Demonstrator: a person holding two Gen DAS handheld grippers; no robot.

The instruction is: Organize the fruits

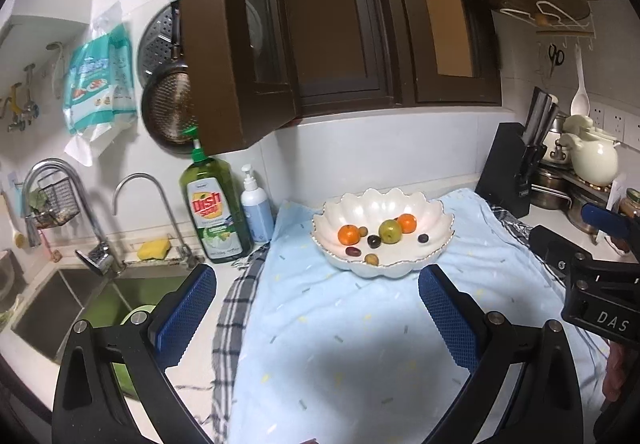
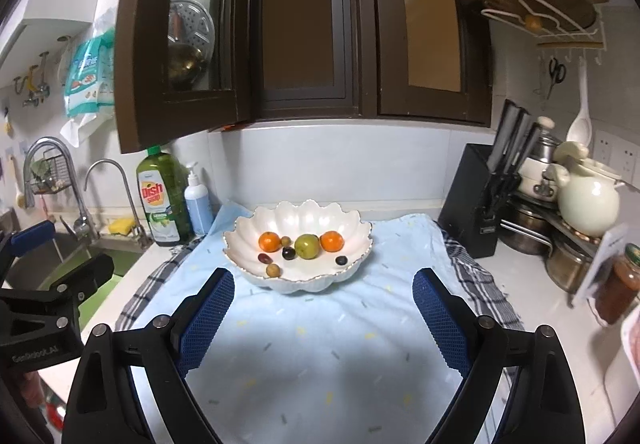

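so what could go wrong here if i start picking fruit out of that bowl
1. The grapes and other small fruits lie loose in the scalloped white bowl; wide pads could nudge them so they roll.
2. The bowl sits on a light blue cloth, so a push on its rim might slide or tip it.
3. Both tools, left and right, are open and aimed at the same bowl, so they may collide.
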